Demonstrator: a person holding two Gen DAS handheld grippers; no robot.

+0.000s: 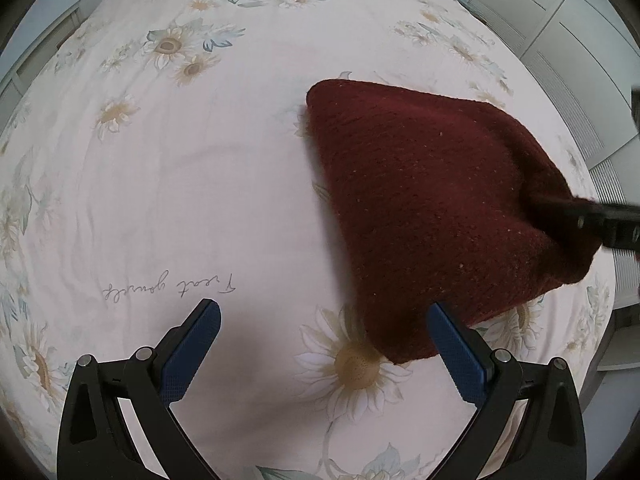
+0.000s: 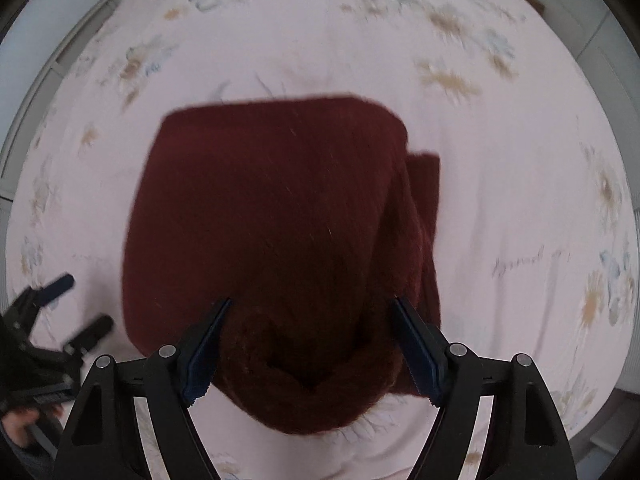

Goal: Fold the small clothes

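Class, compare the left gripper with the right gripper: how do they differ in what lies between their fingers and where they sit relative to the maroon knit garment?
The left gripper has only floral bedsheet between its fingers; the right gripper straddles the bunched end of the maroon knit garment. The left gripper sits beside the garment, the right gripper over it. Both stand open, with blue pads.

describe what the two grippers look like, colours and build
Both look alike: the left gripper and the right gripper have black plastic frames with triangular cut-outs, round silver pivot pins, and two fingers faced with dark blue textured pads. The right gripper's pads have toothed edges. No cables show.
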